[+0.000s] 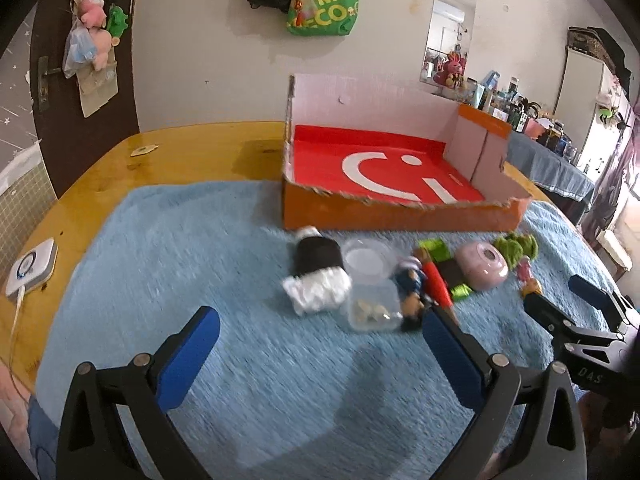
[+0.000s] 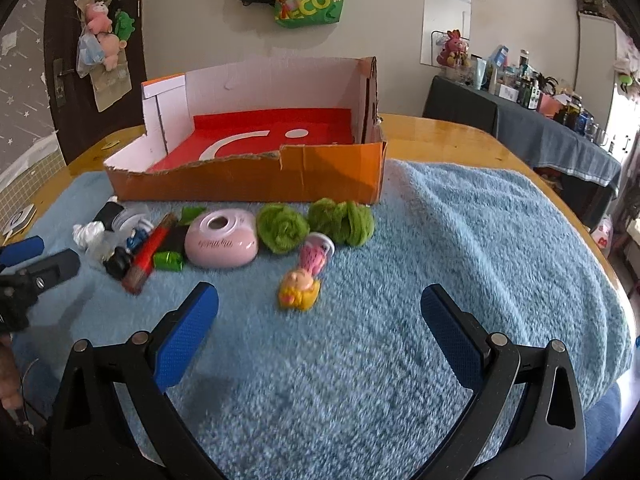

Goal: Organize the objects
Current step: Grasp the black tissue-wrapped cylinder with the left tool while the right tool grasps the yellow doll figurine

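Note:
An orange cardboard box (image 1: 400,218) (image 2: 248,184) with a red floor stands open at the back of the blue towel. In front of it lie a black-and-white bottle (image 1: 318,264), a clear tub (image 1: 372,304), a pink round case (image 2: 222,242) (image 1: 482,266), green fluffy pieces (image 2: 316,226), a red tube (image 2: 148,254), and a pink-and-yellow doll (image 2: 304,276). My left gripper (image 1: 320,344) is open and empty, short of the tub. My right gripper (image 2: 320,320) is open and empty, just short of the doll.
A blue towel (image 2: 460,260) covers the wooden table (image 1: 180,156). A white device with a cable (image 1: 30,268) lies at the table's left edge. A cluttered dark-covered side table (image 2: 552,132) stands at the right. Bags hang on the wall behind.

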Available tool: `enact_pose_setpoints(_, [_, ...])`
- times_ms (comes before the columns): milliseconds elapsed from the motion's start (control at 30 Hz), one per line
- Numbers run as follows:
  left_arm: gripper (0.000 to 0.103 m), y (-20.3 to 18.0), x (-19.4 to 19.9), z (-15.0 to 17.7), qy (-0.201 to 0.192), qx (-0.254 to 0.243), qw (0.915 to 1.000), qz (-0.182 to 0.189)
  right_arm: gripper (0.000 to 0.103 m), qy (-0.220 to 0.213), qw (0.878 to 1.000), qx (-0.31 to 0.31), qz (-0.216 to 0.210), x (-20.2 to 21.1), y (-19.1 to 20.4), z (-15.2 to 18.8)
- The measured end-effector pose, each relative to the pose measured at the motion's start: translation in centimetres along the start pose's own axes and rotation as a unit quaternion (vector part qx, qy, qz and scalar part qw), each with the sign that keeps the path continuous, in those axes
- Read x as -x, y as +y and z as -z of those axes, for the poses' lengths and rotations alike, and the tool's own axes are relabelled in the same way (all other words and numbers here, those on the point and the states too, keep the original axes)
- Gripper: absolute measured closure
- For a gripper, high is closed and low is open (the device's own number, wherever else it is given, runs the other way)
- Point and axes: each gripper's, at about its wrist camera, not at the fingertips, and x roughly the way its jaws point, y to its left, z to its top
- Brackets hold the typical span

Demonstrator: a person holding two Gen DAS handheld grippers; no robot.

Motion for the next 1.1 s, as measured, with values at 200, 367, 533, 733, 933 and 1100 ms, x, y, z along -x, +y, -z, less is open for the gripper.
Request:
enact_pose_setpoints(200, [0.000, 1.5, -1.7, -1.7, 0.028, -0.005, 0.9996, -0.007, 0.000, 0.011, 1.000, -0.006, 0.002, -0.8, -0.3, -0.4])
enact_pose_setpoints(367, [0.000, 1.8, -3.0, -2.2, 0.049, -0.026, 0.9984, -0.012, 0.000, 0.021, 1.000, -0.013, 0.004, -1.4, -0.5, -0.6])
enact_pose_setpoints(533, [0.000, 2.7, -4.0, -2.4, 0.061, -0.024, 0.9977, -0.014, 0.000, 0.030, 0.999, -0.016, 0.007, -1.8, -0.7, -0.6])
enact_pose_setpoints(733, [0.000, 3.5, -4.6, -2.6, 0.072, -0.026, 0.9970, -0.013, 0.000, 0.038, 0.999, -0.015, 0.012, -2.1, -0.5, -0.5])
enact_pose_setpoints(933, [0.003, 2.5, -4.9, -2.8, 0.067, -0.052, 0.9963, -0.016, 0.003, 0.039, 0.999, -0.018, 0.010, -2.2, -0.4, -0.5])
enact_pose_setpoints(1100, [0.009, 2.2, -5.5, -3.1, 0.068, -0.059, 0.9959, -0.008, 0.018, 0.041, 0.999, -0.008, 0.003, -2.3, 0.0, -0.5])
